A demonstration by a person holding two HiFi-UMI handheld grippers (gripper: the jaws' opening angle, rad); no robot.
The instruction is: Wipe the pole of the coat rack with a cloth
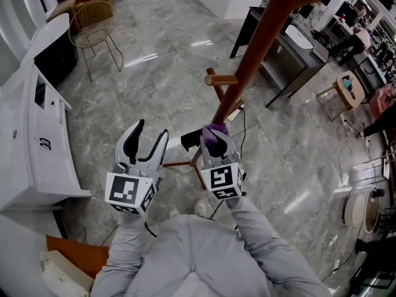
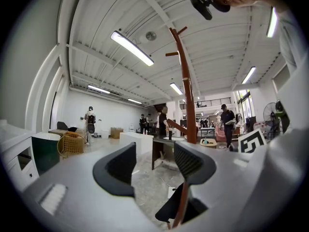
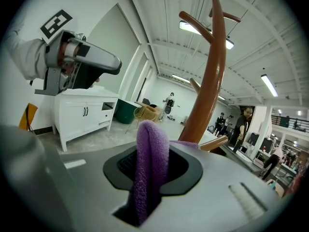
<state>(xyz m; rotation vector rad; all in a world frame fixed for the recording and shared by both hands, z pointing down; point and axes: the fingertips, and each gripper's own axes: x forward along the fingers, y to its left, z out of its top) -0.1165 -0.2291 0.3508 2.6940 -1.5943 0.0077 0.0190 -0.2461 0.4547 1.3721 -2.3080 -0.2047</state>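
The coat rack's brown wooden pole [image 1: 255, 50] rises from the floor past my right gripper [image 1: 216, 138], with short pegs [image 1: 220, 79] sticking out. That gripper is shut on a purple cloth [image 1: 215, 135], and the cloth's tip lies against the pole's lower part. In the right gripper view the folded cloth [image 3: 151, 166] stands pinched between the jaws, with the pole [image 3: 211, 76] just behind it. My left gripper [image 1: 144, 141] hangs open to the left of the pole, holding nothing. In the left gripper view the pole [image 2: 187, 91] stands right of the open jaws.
A white cabinet [image 1: 34, 135] lines the left side. A wire chair [image 1: 93, 23] stands at the back left, a dark table [image 1: 291, 57] behind the rack. The rack's wooden feet [image 1: 179, 163] spread over the marble floor, with cables [image 1: 346, 166] at right. Several people [image 2: 164, 120] stand far off.
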